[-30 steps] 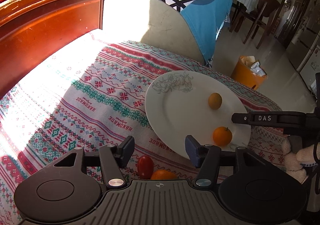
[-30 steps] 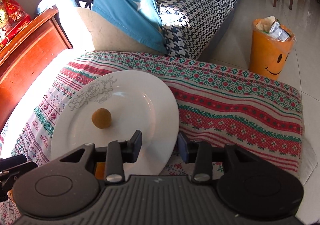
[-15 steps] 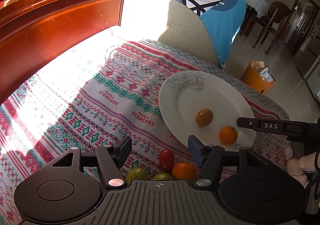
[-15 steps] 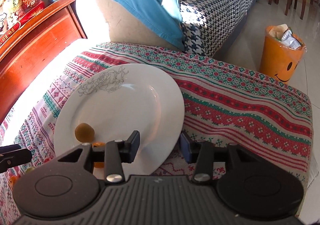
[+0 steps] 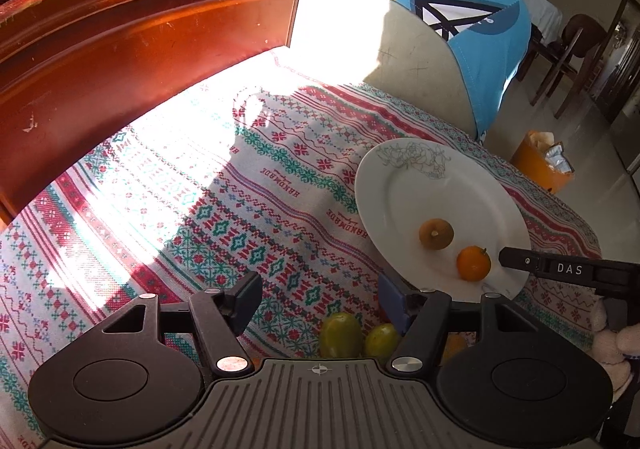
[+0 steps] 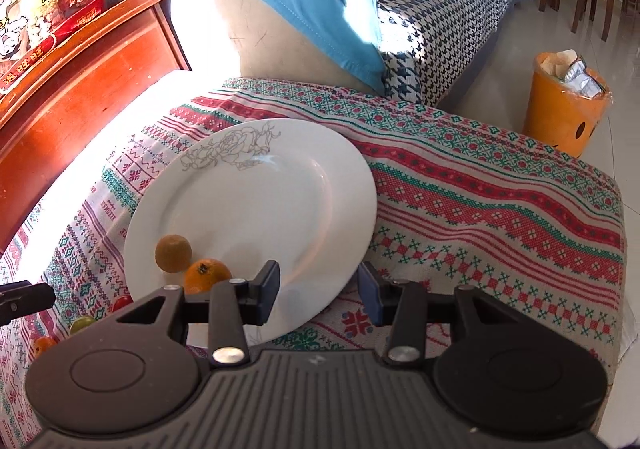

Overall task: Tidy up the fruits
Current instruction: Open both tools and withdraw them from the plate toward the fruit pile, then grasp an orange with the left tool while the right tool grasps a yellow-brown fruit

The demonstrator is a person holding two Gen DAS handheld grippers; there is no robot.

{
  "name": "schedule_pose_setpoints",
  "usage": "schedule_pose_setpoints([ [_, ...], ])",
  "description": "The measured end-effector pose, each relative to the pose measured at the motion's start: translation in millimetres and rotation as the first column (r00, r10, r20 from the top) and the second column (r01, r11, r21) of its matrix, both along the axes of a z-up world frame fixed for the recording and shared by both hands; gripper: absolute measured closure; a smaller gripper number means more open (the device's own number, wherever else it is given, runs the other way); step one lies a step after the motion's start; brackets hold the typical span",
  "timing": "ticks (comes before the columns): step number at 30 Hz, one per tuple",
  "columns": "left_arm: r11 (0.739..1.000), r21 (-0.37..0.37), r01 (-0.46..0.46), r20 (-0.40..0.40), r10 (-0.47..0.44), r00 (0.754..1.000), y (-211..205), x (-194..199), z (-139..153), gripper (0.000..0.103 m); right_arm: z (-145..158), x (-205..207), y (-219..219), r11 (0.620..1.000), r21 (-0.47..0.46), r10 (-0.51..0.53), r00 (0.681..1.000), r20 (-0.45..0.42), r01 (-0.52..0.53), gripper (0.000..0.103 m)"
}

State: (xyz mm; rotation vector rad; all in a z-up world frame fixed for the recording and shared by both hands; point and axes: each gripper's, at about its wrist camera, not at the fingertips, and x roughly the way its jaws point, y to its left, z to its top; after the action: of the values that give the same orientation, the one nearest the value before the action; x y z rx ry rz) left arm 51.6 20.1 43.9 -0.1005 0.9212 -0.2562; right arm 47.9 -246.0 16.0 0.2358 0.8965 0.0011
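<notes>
A patterned cloth [image 5: 248, 209] is covering the surface. A white plate [image 6: 256, 209] is lying on the cloth toward its right end. Just beside the plate's near-left rim, two green fruits [image 5: 340, 335] are sitting on the cloth, touching each other. A red fruit [image 6: 121, 302] is resting there too, close to the rim.

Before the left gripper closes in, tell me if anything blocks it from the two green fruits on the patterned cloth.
Nothing visible blocks it. The open left gripper hangs just above the two green fruits on the patterned cloth, only bare cloth between its fingers. The white floral plate lies beside them, with no obstacle between.
</notes>
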Motion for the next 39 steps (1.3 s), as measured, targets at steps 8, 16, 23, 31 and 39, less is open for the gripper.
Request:
schedule_pose_setpoints([
  [8, 0.999, 0.006, -0.032, 0.028, 0.031, 0.999, 16.7, -14.7, 5.8, 0.039, 21.2, -25.1, 19.9, 0.999, 0.001, 0.048, 0.996, 0.076, -0.048, 0.059],
  [16, 0.997, 0.053, -0.053, 0.019, 0.053, 0.998, 23.1, -32.1, -4.2, 0.039, 25.1, -54.8, 45.2, 0.992, 0.024, 0.124, 0.987, 0.099, -0.127, 0.059],
  [23, 0.995, 0.087, -0.053, 0.025, 0.051, 0.998, 23.8, -45.2, -9.7, 0.040, 16.5, -82.5, 61.1, 0.984, 0.070, 0.159, 0.984, 0.080, -0.165, 0.059],
  [31, 0.993, 0.102, -0.062, 0.026, 0.060, 0.998, 28.4, -58.0, -16.8, 0.043, 4.4, -97.0, 79.9, 0.971, 0.080, 0.222, 0.973, 0.065, -0.227, 0.061],
  [39, 0.991, 0.129, -0.047, 0.040, 0.042, 0.998, 25.4, -58.7, -23.7, 0.044, -2.7, -94.2, 88.0, 0.967, 0.069, 0.243, 0.968, 0.061, -0.247, 0.064],
])
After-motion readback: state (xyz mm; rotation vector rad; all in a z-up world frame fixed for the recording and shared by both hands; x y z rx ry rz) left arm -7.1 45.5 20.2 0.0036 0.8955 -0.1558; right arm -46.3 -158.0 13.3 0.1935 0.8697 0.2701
